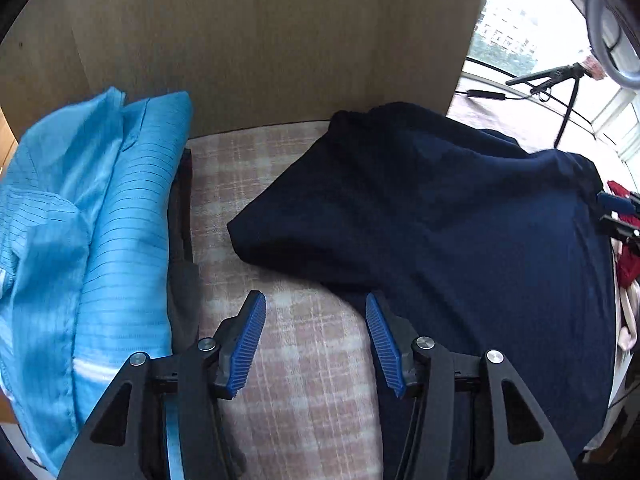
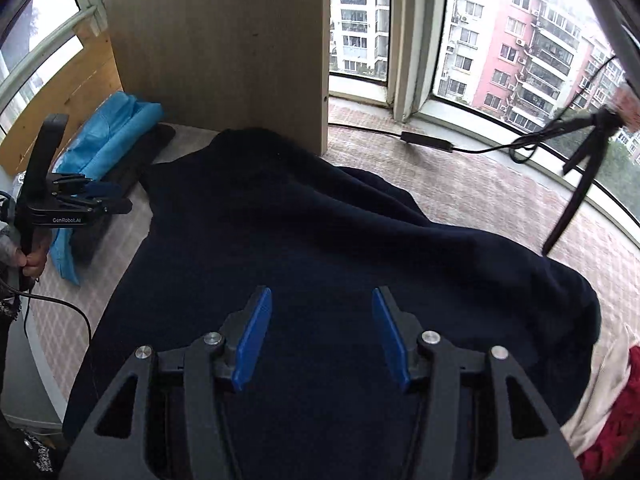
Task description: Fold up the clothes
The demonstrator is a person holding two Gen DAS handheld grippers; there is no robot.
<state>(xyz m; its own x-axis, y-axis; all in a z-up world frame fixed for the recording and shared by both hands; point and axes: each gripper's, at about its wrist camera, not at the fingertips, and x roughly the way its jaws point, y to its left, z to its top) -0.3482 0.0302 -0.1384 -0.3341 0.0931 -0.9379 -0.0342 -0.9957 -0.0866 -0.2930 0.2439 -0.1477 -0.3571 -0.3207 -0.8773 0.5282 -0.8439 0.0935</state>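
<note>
A dark navy garment (image 2: 320, 240) lies spread on the table (image 1: 304, 360), which carries a pale checked cloth. At the table's left side a light blue striped garment (image 1: 100, 216) lies in a heap on top of something dark that is mostly hidden. Behind the table stands a wooden board (image 2: 216, 40), and the navy garment's top edge touches its base. A black tripod (image 2: 580, 168) and a cable stand near the window. Red and cream clothes (image 2: 608, 412) are cut off at the right edge. The left gripper (image 1: 316, 340) is spread over the bare cloth, with nothing between its blue pads. The right gripper (image 2: 322, 336) is also spread above the navy garment and pinches nothing.
</note>
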